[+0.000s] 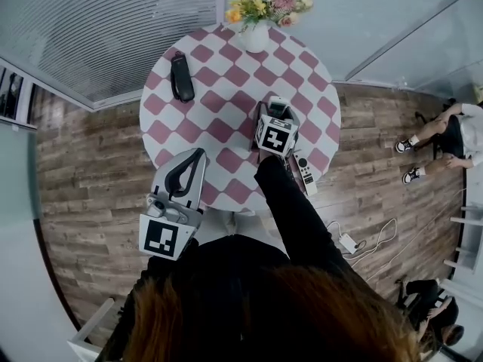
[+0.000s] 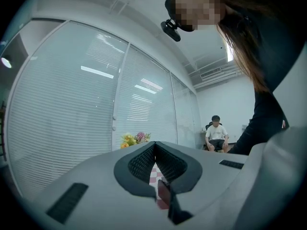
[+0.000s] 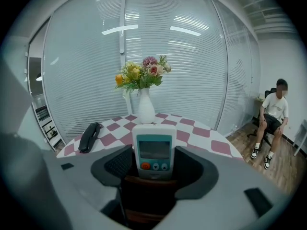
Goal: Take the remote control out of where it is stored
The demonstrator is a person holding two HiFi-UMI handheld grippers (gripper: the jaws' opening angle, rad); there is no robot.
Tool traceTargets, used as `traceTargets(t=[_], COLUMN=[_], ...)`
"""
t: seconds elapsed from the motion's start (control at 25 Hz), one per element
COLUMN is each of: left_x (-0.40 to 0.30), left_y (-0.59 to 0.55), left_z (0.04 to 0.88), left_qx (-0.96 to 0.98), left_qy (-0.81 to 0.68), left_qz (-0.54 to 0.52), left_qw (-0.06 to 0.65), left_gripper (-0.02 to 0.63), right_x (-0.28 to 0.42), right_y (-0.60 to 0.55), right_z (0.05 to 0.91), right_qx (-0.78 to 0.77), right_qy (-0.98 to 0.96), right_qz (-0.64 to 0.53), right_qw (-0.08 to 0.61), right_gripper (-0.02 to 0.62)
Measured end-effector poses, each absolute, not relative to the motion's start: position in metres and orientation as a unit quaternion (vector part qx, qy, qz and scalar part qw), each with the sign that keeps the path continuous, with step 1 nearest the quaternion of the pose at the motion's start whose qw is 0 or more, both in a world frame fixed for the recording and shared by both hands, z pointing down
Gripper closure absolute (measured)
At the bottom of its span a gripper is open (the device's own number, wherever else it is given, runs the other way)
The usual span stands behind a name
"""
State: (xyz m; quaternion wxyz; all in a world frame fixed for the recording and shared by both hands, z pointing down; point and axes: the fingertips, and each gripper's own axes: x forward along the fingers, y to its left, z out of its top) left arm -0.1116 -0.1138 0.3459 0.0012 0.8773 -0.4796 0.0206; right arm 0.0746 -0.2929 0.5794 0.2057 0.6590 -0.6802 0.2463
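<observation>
**Remote upright in its holder, right tongs spread around it**

The remote control, white with a grey screen and an orange button, stands upright in a dark brown holder. The holder sits on the round table, between its middle and its right edge. The remote's lower end is sunk in the holder, and its screen faces the right gripper's camera.

The right gripper tilts down over the holder with its jaws spread wide. One dark pad stands on each side of the remote, close beside its edges, and neither is seen pressing on it.

The left gripper hangs at the near left edge of the table. Its jaws are pressed together at the tips, with nothing between them.

A second, slim white remote lies flat by the near right edge of the table. A black object lies toward the far left edge. At the far edge stands a white vase of yellow, orange and pink flowers. A pink and white checked cloth covers the tabletop.

Beyond the table rises a glass wall with blinds. A person sits on a chair off to the right, well apart from the table. A white cable lies on the wooden floor near the table's near right side.
</observation>
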Motion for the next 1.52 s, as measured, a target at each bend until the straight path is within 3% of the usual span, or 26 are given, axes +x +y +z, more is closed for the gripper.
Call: traceTargets(t=[0.56, 1.52], left_x=[-0.121, -0.101], left_y=[-0.113, -0.091], left_z=[0.347, 0.340], left_qx=[0.874, 0.888], left_qy=[-0.485, -0.460], left_qz=[0.023, 0.002], left_qw=[0.003, 0.003], left_gripper=[0.597, 0.597], right_x=[0.083, 0.087], right_y=[-0.295, -0.243], right_z=[0.568, 0.436], right_qx=[0.665, 0.643], right_qy=[-0.688, -0.750], right_qz=[0.232, 0.136], right_qw=[0.174, 0.076], right_gripper=[0.334, 0.336])
